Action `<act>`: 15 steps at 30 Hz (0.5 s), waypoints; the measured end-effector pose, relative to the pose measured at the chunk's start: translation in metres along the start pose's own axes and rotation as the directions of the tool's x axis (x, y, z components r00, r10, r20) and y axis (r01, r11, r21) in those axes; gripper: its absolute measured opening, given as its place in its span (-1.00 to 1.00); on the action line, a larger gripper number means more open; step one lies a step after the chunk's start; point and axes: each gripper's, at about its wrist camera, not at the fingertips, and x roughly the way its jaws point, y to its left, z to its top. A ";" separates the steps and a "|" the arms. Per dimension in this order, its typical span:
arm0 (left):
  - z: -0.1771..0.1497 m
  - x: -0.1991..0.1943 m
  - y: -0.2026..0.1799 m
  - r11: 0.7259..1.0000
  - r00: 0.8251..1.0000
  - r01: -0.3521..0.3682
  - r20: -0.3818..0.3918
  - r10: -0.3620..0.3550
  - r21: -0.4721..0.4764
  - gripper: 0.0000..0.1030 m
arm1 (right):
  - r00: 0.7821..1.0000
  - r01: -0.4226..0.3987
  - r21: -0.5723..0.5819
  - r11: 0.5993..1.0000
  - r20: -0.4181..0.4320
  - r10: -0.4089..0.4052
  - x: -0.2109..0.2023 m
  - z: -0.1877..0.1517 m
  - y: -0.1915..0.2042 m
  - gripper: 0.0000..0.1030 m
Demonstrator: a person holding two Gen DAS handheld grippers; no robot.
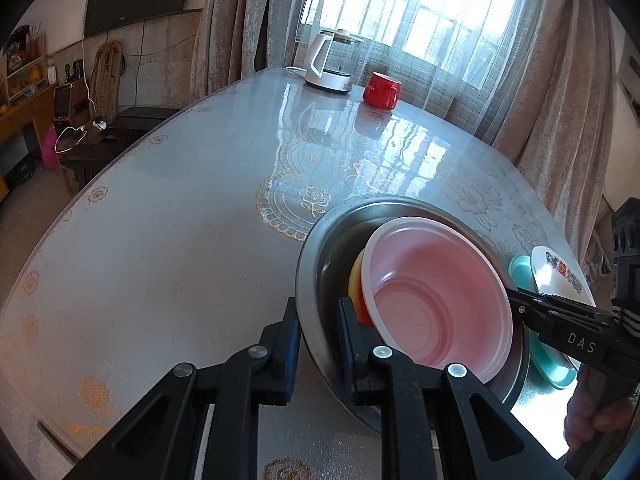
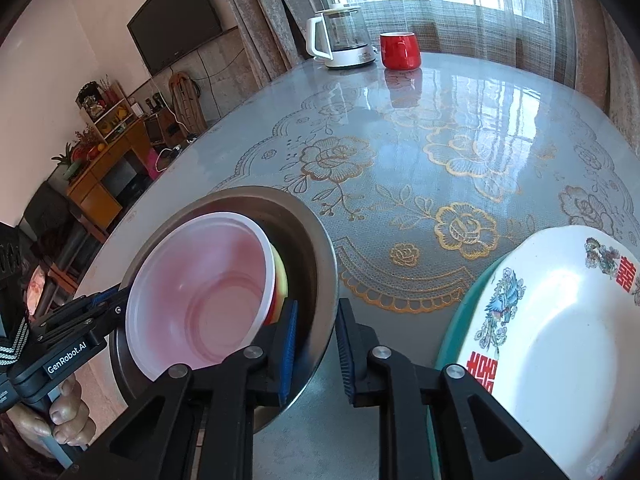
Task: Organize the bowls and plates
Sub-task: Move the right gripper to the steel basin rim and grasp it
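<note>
**Both claws on the rim of the metal basin**

The worktop (image 2: 460,128), glossy and covered in a grey cloth with gold flower patterns, carries everything. Near its front edge sits a wide metal basin (image 1: 316,248), and tilted inside it is a pink plastic bowl (image 1: 436,296) leaning on a yellow and red bowl (image 1: 356,280) of which only the edge shows. Just right of the basin lies a white plate (image 2: 560,320) with red characters and bird prints, resting on a teal plate (image 2: 456,320).

The left claw (image 1: 318,332) is nearly closed, its blue pads straddling the basin's near-left rim. The right claw (image 2: 317,340) is likewise nearly closed across the opposite rim (whether the pads of either truly press the metal is hard to tell).

At the far end stand a white kettle (image 2: 340,40) and a red mug (image 2: 400,50), close together, well apart from the dishes.
</note>
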 end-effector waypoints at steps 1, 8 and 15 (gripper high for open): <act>-0.001 -0.001 0.001 1.000 1.000 0.002 0.000 -0.002 0.000 -0.65 | 1.000 -0.006 0.002 1.000 -0.002 0.006 0.000 0.000 0.000 -0.65; -0.005 -0.008 0.001 1.000 1.000 -0.001 0.000 0.001 -0.009 -0.65 | 1.000 0.009 -0.028 1.000 -0.009 -0.009 0.002 -0.001 0.005 -0.66; -0.011 -0.015 0.000 1.000 1.000 0.001 0.004 -0.001 -0.007 -0.67 | 0.999 -0.028 0.023 0.999 -0.016 0.028 -0.002 -0.005 0.000 -0.66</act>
